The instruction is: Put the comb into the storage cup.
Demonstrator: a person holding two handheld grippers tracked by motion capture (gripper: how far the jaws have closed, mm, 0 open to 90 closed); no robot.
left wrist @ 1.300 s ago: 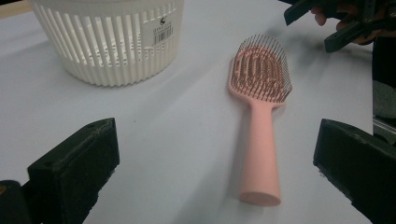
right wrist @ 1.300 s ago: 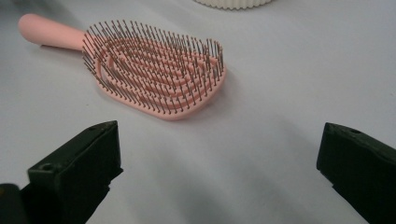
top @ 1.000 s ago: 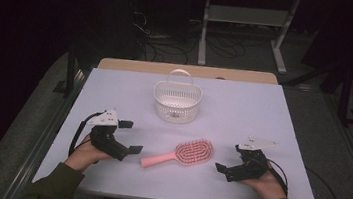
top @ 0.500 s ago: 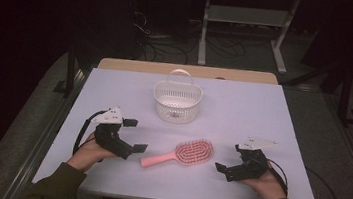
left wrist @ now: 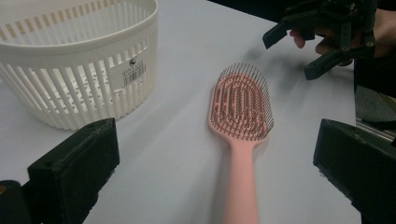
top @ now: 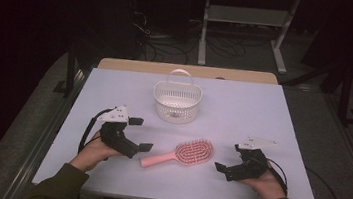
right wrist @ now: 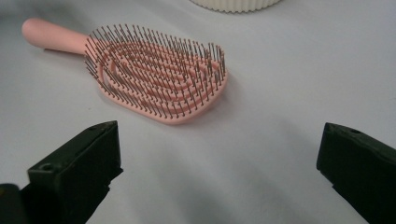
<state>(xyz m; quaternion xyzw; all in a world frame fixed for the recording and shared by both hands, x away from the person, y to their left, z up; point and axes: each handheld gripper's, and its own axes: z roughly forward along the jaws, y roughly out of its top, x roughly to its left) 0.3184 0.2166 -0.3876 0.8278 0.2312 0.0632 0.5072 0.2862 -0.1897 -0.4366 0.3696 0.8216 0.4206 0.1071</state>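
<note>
— Where is the hairbrush (top: 180, 155) lying?

— It is lying bristles-up on the bench (top: 243, 112), between my two hands, its handle pointing toward my left tongs (top: 140, 134) and its head toward my right tongs (top: 225, 164).

— Are you gripping it?

— No. I am holding both tongs with their jaws spread apart, and nothing is sitting between them. The left ones are hovering just beside the handle's end; the right ones are waiting near the head.

— And the basket (top: 176, 102)?

— It is standing upright behind the hairbrush, apart from it, handle raised.
</note>
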